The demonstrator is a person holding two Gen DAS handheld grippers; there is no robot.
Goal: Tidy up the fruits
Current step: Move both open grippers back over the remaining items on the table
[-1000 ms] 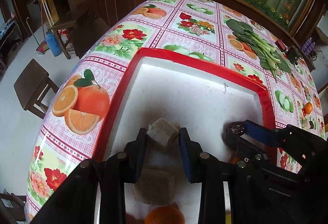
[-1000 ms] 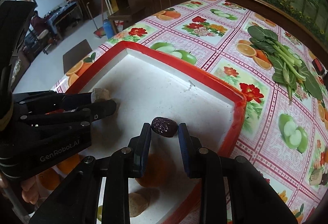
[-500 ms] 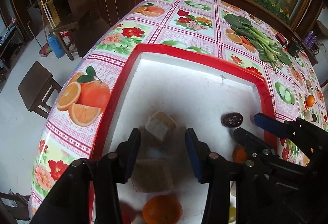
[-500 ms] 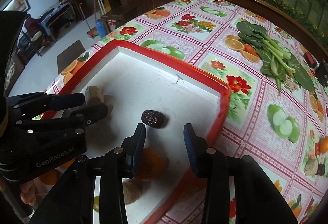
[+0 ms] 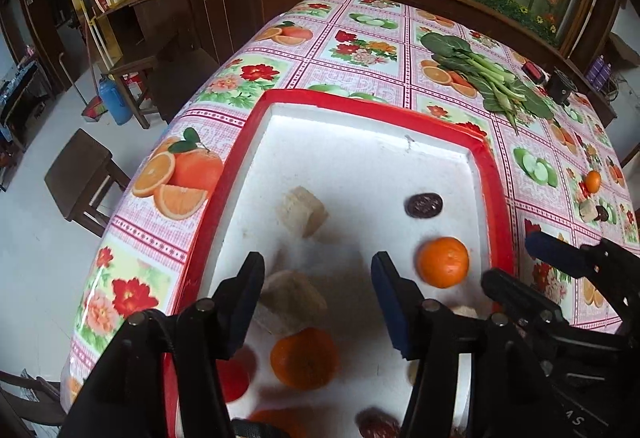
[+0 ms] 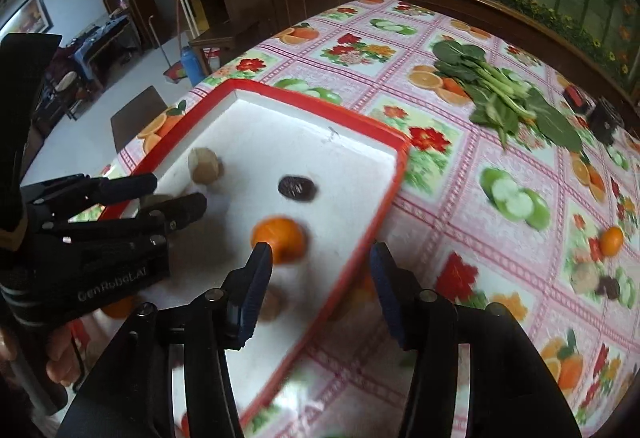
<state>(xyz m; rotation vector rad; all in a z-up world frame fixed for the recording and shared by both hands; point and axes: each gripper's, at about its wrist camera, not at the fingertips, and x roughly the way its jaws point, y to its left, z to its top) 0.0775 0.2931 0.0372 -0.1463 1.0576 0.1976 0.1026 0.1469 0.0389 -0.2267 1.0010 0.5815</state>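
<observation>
Two hand-held grippers, left (image 5: 318, 292) and right (image 6: 320, 284), jaws just parted, empty, above red-rimmed white foam tray (image 5: 224, 197) on fruit-print tabletop (image 5: 360, 49); dark wrinkled date (image 5: 423, 205) beyond.

Left gripper (image 5: 318, 302): its jaws have just been opening; the tan cube (image 5: 301, 211) that sat between them now lies free on the white tray floor at 12 o'clock of the tips.
Right gripper (image 6: 320, 292): its jaws have just been opening; the dark date (image 6: 297, 188) once between them now lies apart at 11 o'clock.
Tray (image 6: 362, 244): more fruit has come into sight.
</observation>
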